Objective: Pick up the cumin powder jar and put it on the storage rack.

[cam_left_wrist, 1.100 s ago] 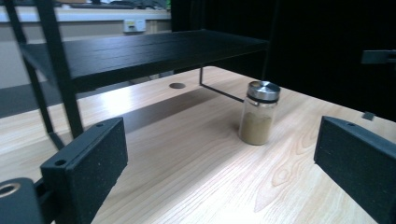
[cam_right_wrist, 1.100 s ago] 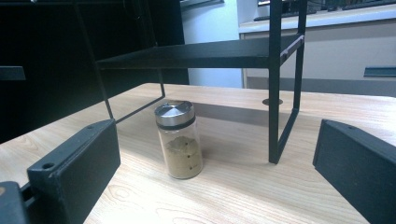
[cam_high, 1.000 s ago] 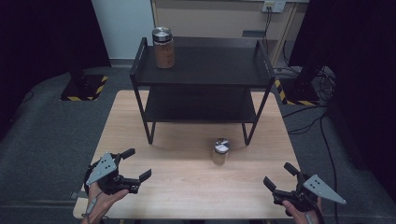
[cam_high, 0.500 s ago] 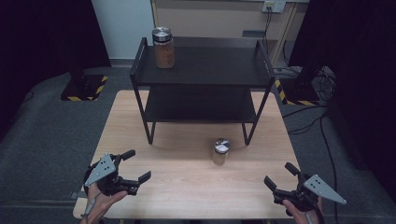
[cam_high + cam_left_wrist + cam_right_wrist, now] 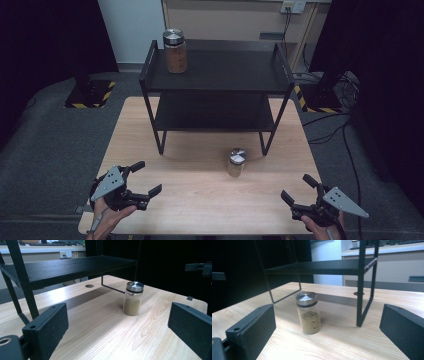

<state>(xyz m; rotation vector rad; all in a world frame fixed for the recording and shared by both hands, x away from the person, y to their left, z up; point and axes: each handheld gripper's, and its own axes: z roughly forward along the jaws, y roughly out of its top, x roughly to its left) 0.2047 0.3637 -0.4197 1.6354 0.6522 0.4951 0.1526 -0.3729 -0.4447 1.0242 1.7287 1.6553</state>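
A small upright glass jar with a steel lid (image 5: 236,161) stands centre-right on the wooden table (image 5: 200,190), nearer the empty, wide-apart right claw (image 5: 297,189) than the equally spread left claw (image 5: 146,177).

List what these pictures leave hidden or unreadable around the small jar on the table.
- Small jar: the high view is too small to show any label or what the powder is.
- Right tool: the bottom edge of the high view cuts off the hand.
- Shelf rack: its top shelf hides part of the lower shelf in the high view.
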